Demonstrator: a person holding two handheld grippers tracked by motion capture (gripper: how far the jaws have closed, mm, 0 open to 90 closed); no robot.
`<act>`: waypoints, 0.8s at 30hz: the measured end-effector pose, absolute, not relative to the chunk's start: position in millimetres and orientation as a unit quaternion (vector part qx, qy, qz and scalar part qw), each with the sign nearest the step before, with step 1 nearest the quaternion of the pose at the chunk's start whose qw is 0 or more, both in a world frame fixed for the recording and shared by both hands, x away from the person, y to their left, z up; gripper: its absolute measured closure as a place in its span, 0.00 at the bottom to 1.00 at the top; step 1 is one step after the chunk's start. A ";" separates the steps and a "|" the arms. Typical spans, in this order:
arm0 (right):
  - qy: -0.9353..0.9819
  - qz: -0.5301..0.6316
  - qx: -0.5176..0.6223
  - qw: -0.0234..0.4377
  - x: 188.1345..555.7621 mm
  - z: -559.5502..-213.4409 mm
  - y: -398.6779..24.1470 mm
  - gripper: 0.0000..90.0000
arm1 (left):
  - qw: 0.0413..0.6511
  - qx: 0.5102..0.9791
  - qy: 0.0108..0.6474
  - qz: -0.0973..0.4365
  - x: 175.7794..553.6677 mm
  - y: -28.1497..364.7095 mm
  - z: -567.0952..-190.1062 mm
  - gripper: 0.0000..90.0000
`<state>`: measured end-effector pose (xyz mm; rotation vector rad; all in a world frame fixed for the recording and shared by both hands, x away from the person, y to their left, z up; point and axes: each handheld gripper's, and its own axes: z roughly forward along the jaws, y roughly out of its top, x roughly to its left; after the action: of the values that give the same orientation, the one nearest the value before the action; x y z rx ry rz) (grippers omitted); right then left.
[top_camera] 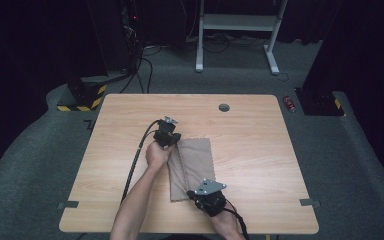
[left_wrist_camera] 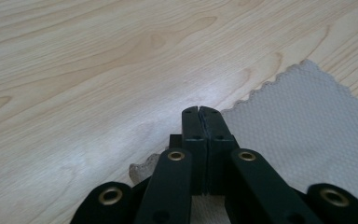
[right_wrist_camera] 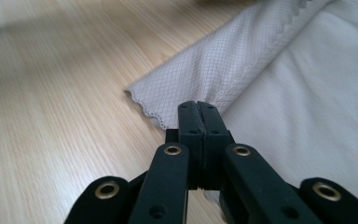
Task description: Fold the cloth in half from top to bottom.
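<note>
Bench [top_camera: 260, 150]: light wood, rounded corners, small round grommet [top_camera: 224, 107] well beyond the cloth's far edge. Grey tape tabs [top_camera: 68, 204] sit at both near side edges.

Cloth [top_camera: 196, 167]: grey-beige, scalloped hem, lying flat near the bench centre, toward the person's side. Its left edge is folded over onto the cloth itself, so a narrow doubled strip runs along that side. In the right gripper view the folded flap shows a fine diamond weave [right_wrist_camera: 223, 70] over a smoother layer below.

Left gripper [top_camera: 168, 135]: at the cloth's far left corner, held by the left hand [top_camera: 157, 155], cable [top_camera: 136, 157] trailing back toward the near bench edge. In the left gripper view its fingers [left_wrist_camera: 199, 122] are pressed together with no gap; cloth hem [left_wrist_camera: 279, 112] lies beside and under them, and a scrap of hem shows to their left. Whether fabric is pinched between them cannot be told.

Right gripper [top_camera: 207, 197]: at the cloth's near right corner, grey plate on top. Its fingers [right_wrist_camera: 198, 116] are likewise closed tip to tip, resting over the cloth at the flap's scalloped corner; a pinch on fabric cannot be confirmed.
</note>
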<state>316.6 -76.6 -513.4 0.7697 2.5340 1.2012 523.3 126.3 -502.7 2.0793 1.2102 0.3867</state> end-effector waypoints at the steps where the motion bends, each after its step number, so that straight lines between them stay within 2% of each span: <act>1: 0.864 0.409 0.268 0.117 316.3 -513.5 -80.2 1.00 | 0.346 0.802 0.465 0.148 523.8 123.6 -502.9 0.99; 8: 0.859 0.406 0.285 0.126 313.6 -516.3 -101.0 1.00 | 0.348 0.815 0.437 0.154 525.6 99.0 -495.1 0.99; 24: 0.847 0.407 0.312 0.139 310.1 -517.3 -129.2 1.00 | 0.353 0.822 0.420 0.150 532.0 64.3 -491.5 0.99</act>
<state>310.1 -129.2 -517.3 0.9014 2.4479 1.1776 532.0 64.3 -491.5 2.1268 1.0857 0.3867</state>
